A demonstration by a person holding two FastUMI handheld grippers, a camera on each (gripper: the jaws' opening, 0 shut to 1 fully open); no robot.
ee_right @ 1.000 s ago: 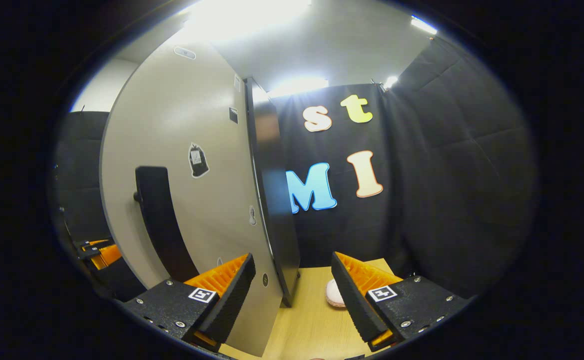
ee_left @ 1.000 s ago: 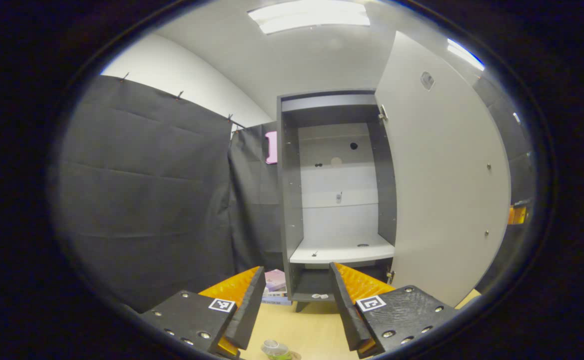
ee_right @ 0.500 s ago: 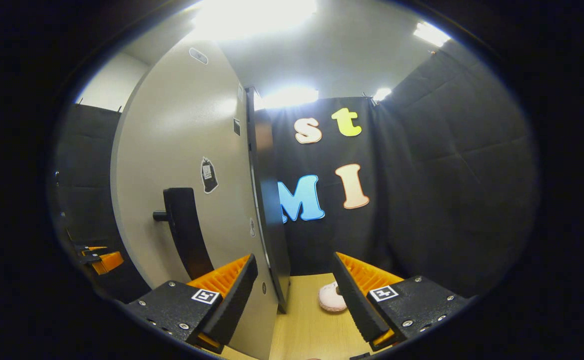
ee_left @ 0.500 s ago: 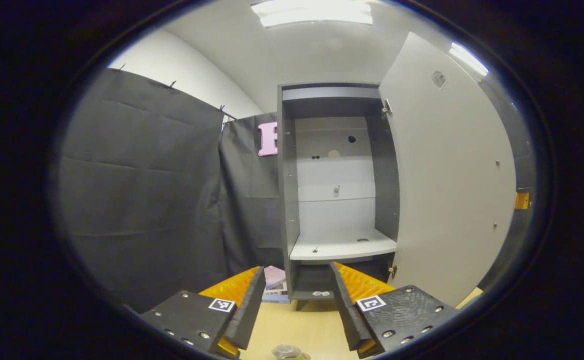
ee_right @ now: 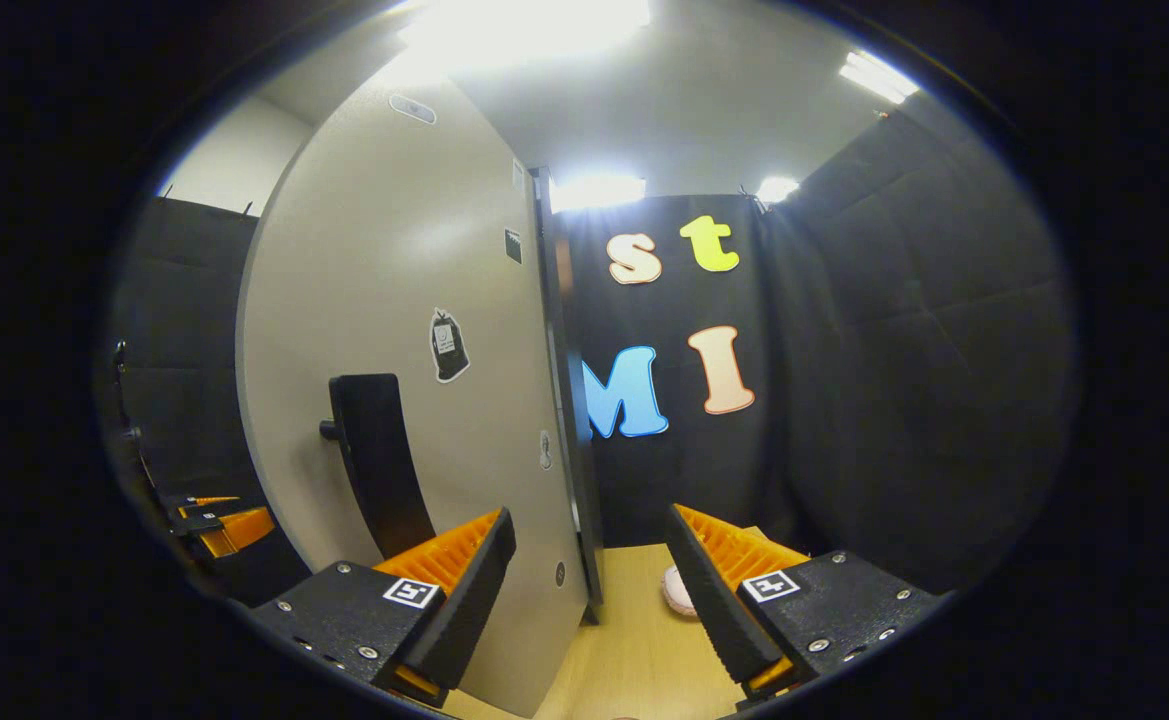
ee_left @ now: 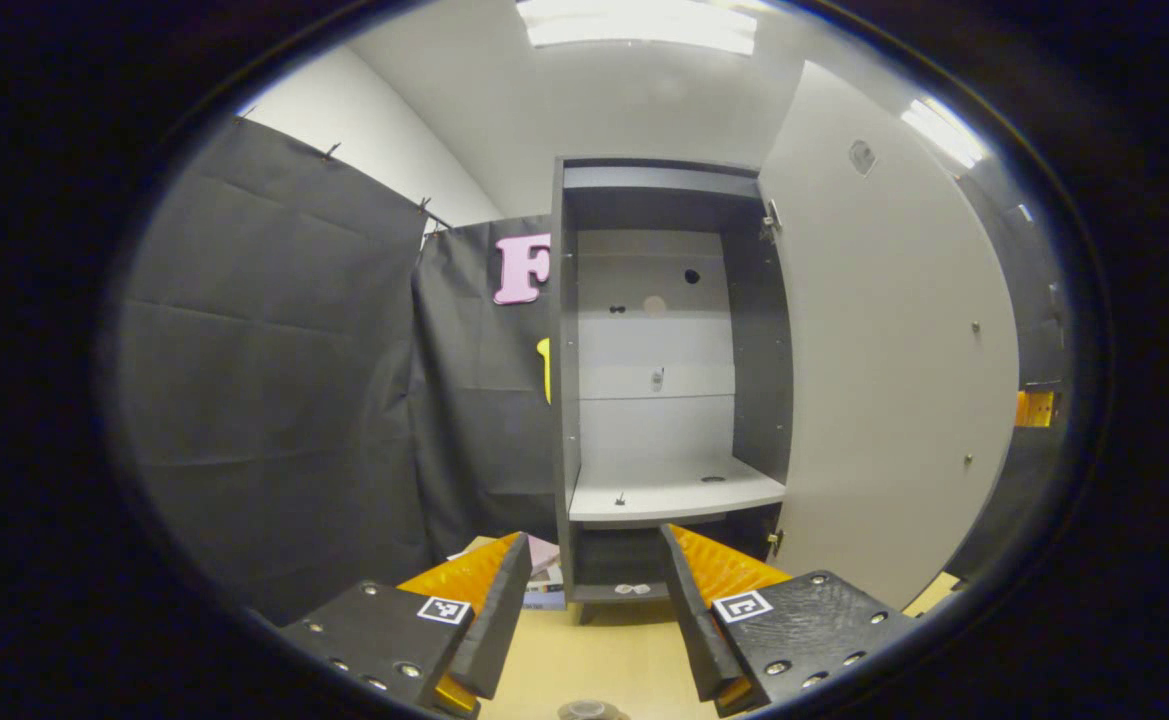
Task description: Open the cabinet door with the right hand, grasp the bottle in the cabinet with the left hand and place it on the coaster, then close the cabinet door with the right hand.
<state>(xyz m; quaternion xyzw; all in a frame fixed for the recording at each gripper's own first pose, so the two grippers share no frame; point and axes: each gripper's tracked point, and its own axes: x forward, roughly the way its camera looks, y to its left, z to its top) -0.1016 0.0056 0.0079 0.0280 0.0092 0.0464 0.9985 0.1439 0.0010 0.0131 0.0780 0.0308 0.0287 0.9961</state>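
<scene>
Clear plastic with a round cap seen from above, the bottle (ee_left: pixel 587 710) shows as a sliver at the very bottom of the left gripper view, standing on the pale wooden table (ee_left: pixel 604 655) below and between the left gripper's (ee_left: pixel 592 600) fingers; its body is cut off, so little more can be told. The coaster cannot be made out under it. The left gripper's fingers are spread wide apart with nothing between them.

Beyond it stands the dark grey cabinet (ee_left: pixel 566 380), its pale door (ee_left: pixel 894 350) swung open to the right on its hinges. Inside, a light grey shelf (ee_left: pixel 674 492) sits above a dark lower compartment, and the back panel has a few small holes. Some books or boxes (ee_left: pixel 544 580) lie on the table just left of the cabinet's foot. At the door's far edge a small orange part of the right gripper (ee_left: pixel 1034 408) peeks out.

From the right gripper view, the door's outer face (ee_right: pixel 414 380) is seen, with its black curved handle (ee_right: pixel 379 460) and a small sticker. The right gripper (ee_right: pixel 589 590) hangs just beside the door, fingers apart and empty, the left finger near the handle's lower end but not around it. A pale pink round object (ee_right: pixel 679 592) rests on the table beside the right finger. At that view's left edge, the left gripper (ee_right: pixel 219 520) shows past the door.
</scene>
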